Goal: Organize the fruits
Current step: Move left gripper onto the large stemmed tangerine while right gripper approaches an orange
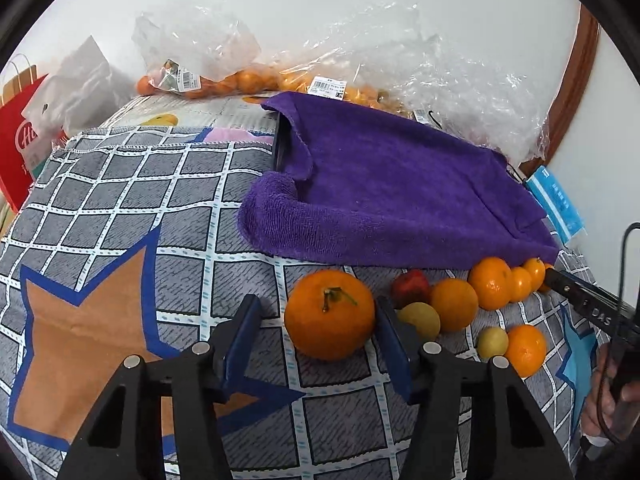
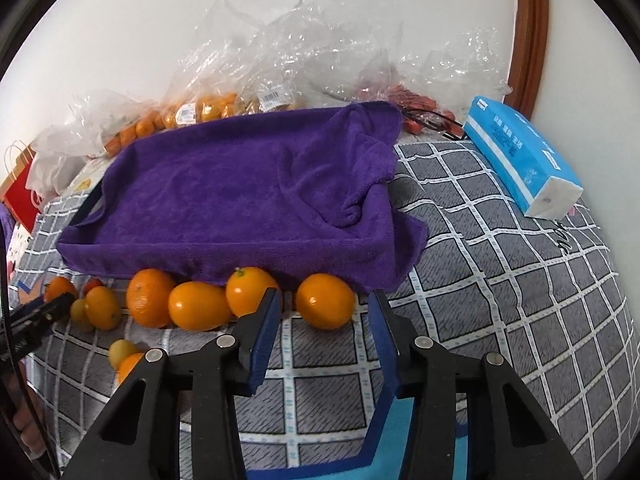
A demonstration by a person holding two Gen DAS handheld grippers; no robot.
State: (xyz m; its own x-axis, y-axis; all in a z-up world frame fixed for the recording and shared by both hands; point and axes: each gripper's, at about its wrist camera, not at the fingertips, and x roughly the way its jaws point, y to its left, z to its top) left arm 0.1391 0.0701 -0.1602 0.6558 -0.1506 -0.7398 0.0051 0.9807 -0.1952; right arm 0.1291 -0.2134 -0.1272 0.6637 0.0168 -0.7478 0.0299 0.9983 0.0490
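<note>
In the left wrist view, my left gripper [image 1: 316, 312] is open around a large orange with a green stem [image 1: 330, 314] that rests on the checked cloth [image 1: 120, 200]; its right finger touches the fruit. Beyond it lie a red fruit [image 1: 410, 286], two yellow fruits [image 1: 422, 318], and several oranges [image 1: 454, 304]. In the right wrist view, my right gripper [image 2: 324, 306] is open just in front of an orange [image 2: 325, 300]. A row of oranges [image 2: 198, 306] lines the front of a tray draped in a purple towel [image 2: 248, 196].
Clear plastic bags of small oranges [image 1: 248, 80] lie behind the tray against the white wall. A blue tissue pack [image 2: 520, 152] lies at the right. A red paper bag [image 1: 16, 140] stands at the left edge. A wooden frame [image 2: 530, 28] runs up the right.
</note>
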